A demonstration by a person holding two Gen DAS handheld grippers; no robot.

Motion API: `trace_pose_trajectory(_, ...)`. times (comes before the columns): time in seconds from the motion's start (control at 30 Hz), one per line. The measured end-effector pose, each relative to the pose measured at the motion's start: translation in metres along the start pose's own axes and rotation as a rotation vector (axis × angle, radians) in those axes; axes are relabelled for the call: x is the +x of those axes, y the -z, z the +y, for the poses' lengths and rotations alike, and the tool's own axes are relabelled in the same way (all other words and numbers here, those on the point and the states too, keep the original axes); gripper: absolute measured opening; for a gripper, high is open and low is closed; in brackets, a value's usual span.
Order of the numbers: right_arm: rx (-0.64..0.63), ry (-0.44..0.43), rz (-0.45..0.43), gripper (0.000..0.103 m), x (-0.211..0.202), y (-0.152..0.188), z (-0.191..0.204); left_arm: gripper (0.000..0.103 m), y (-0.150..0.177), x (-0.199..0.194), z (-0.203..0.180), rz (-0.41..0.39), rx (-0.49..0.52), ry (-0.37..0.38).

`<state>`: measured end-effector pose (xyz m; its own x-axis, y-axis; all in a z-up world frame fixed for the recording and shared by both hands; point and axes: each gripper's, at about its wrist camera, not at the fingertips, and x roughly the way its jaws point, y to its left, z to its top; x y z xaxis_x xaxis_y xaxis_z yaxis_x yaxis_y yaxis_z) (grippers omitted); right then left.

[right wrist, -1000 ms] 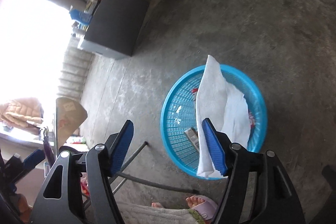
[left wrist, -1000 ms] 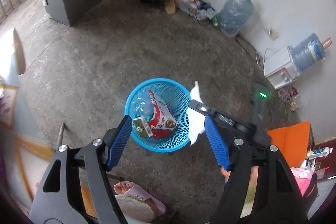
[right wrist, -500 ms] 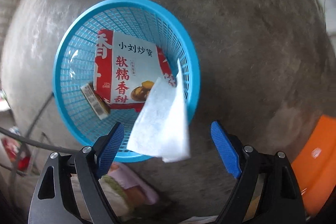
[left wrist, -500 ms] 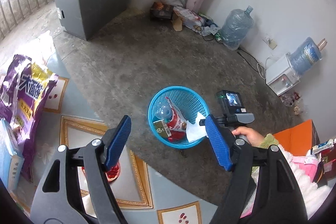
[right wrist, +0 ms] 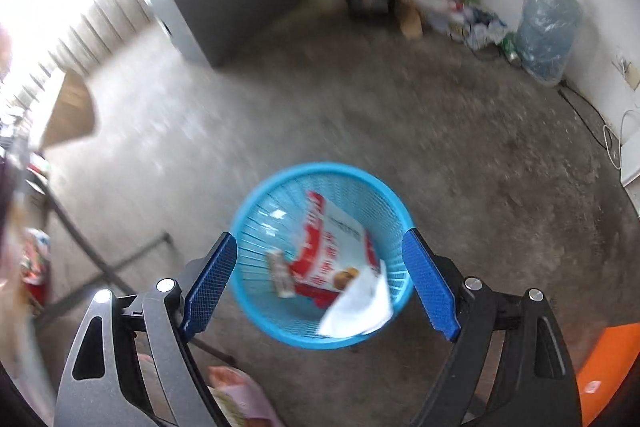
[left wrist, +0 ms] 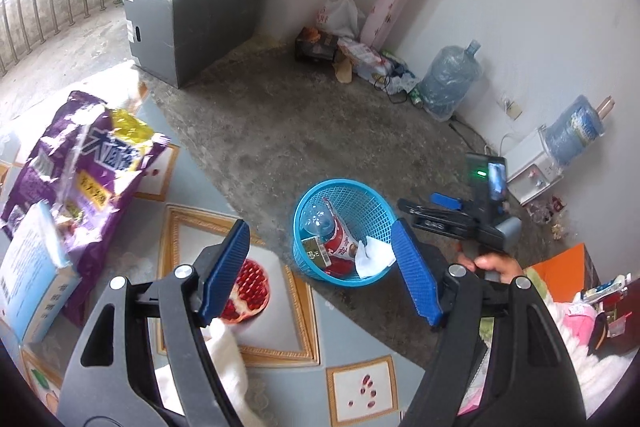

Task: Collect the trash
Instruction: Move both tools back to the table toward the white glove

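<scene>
Looking down from the right tongs [right wrist: 320, 291], the blue basket [right wrist: 256, 307] sits on the grey floor, and the white tissue [right wrist: 360, 307] now lies inside it, leaning on the near wall beside the red snack bag [right wrist: 332, 259]. The right tongs are wide apart with nothing between them — they have just been opening. The left tongs [left wrist: 320, 271] are apart too and hold nothing; they hang over the desk [left wrist: 280, 379], above a cut pomegranate [left wrist: 248, 291].

What could go wrong? I think the tissue is the weak spot. It is light and sits high by the rim, so a puff of air or a bump from the tongs could flip it back out onto the floor. The basket looks light as well — a knock on its edge might tip it and spill the bag, the small box [left wrist: 316, 251] and the clear bottle [left wrist: 316, 221].

More trash may be left on the desk, like the big purple bag [left wrist: 80, 171]. That bag looks floppy and slippery, so it could slide out of a thin pinch. Reaching for it, the left tongs could also squash the soft fruit or smear juice on the desk.
</scene>
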<state>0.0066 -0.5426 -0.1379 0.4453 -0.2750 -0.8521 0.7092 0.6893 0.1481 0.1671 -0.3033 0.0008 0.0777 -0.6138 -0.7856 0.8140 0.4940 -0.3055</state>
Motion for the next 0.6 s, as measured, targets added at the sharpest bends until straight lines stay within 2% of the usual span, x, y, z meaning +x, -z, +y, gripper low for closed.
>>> trace_pose_trajectory(0.1, 0.005, -0.044, -0.081, 0.082, -0.036, 0.017, 0.022, 0.069, 0.011, -0.022, 0.009, -0.039, -0.003, 0.003)
trace_pose_trajectory(0.23, 0.054, -0.171, -0.150, 0.082, -0.080, 0.045, 0.045, 0.069, 0.032, -0.055, 0.026, -0.087, -0.025, -0.023)
trace_pose_trajectory(0.3, 0.087, -0.238, -0.174, 0.082, -0.099, 0.055, 0.050, 0.069, 0.046, -0.076, 0.039, -0.123, -0.046, -0.060)
trace_pose_trajectory(0.43, 0.094, -0.327, -0.177, 0.082, -0.119, 0.065, 0.065, 0.069, 0.082, -0.123, 0.073, -0.206, -0.125, -0.166)
trace_pose_trajectory(0.6, 0.042, -0.407, -0.138, 0.082, -0.133, 0.071, 0.101, 0.069, 0.138, -0.173, 0.119, -0.274, -0.284, -0.277)
